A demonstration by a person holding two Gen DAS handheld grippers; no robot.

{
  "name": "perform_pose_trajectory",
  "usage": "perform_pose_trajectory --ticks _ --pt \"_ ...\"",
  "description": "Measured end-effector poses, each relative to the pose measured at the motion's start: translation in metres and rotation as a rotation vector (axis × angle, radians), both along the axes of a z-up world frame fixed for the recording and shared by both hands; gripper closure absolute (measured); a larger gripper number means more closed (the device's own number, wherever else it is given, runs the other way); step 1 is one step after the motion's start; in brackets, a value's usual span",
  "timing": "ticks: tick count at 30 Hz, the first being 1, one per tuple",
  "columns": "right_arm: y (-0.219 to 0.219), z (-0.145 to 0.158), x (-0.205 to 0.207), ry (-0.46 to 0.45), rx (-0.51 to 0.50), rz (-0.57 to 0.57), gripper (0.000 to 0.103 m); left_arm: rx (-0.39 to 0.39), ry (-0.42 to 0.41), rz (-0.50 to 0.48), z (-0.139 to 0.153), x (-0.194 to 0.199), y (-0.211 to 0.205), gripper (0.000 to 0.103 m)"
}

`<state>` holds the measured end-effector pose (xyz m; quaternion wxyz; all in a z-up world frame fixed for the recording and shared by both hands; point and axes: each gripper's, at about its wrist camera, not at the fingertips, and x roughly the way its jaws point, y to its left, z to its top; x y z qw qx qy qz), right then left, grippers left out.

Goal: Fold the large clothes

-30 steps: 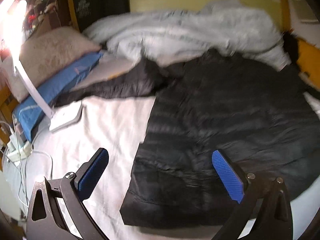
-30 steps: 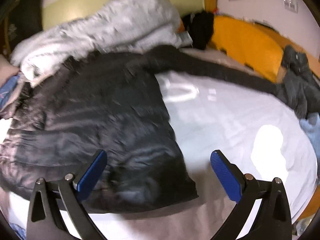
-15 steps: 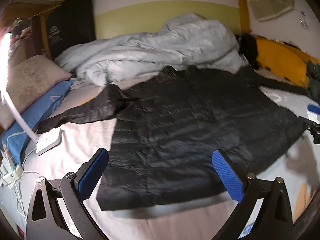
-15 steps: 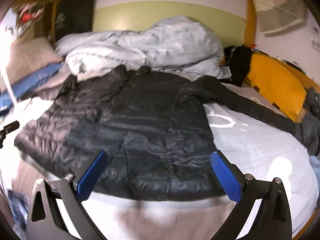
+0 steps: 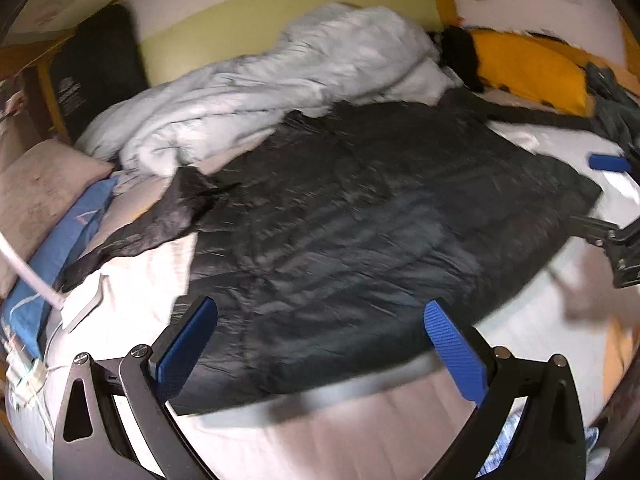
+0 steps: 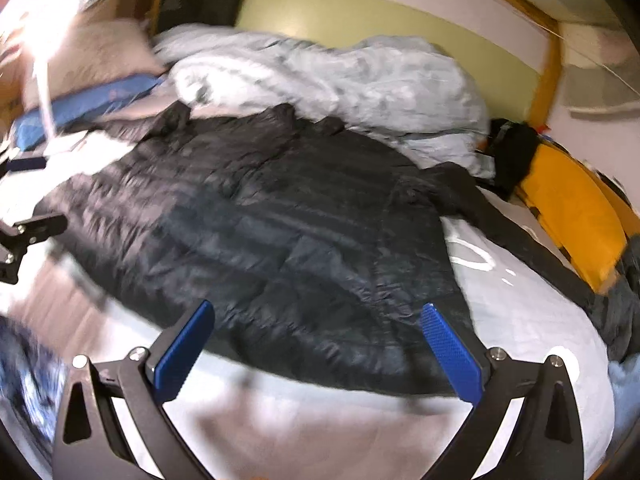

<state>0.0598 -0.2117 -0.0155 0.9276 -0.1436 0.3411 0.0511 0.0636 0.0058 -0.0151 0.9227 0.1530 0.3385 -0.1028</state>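
Both my grippers are spread wide and hold nothing. Ahead of my left gripper [image 5: 320,344] the black puffer jacket [image 5: 360,232] lies flat on the bed sheet [image 5: 132,300], its hem just beyond the fingertips. My right gripper [image 6: 316,344] hovers at the same hem, and one sleeve [image 6: 520,232] stretches rightward toward the yellow cushion [image 6: 572,208].

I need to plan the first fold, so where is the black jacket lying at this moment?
In both wrist views the black jacket lies spread flat on the bed sheet, just in front of the pale duvet, with one sleeve reaching toward the yellow cushion.
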Motion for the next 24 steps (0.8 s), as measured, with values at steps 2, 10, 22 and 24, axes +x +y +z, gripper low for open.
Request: perform_pose_trajectory --ticks 2,10,22,24 --pt "0.011 -0.009 -0.002 0.046 -0.041 0.073 0.000 0.029 0.030 -0.040 -0.009 -0.002 -0.010 0.000" --pt "0.051 -0.044 -0.014 0.107 -0.183 0.222 0.000 0.049 0.196 -0.111 -0.045 -0.003 -0.035 0.000" --pt "0.026 -0.065 0.021 0.128 -0.176 0.046 0.000 0.061 0.215 -0.033 -0.074 0.016 -0.030 0.000" --pt "0.024 -0.064 0.023 0.117 -0.182 0.022 0.000 0.046 0.218 -0.030 -0.074 0.018 -0.027 0.000"
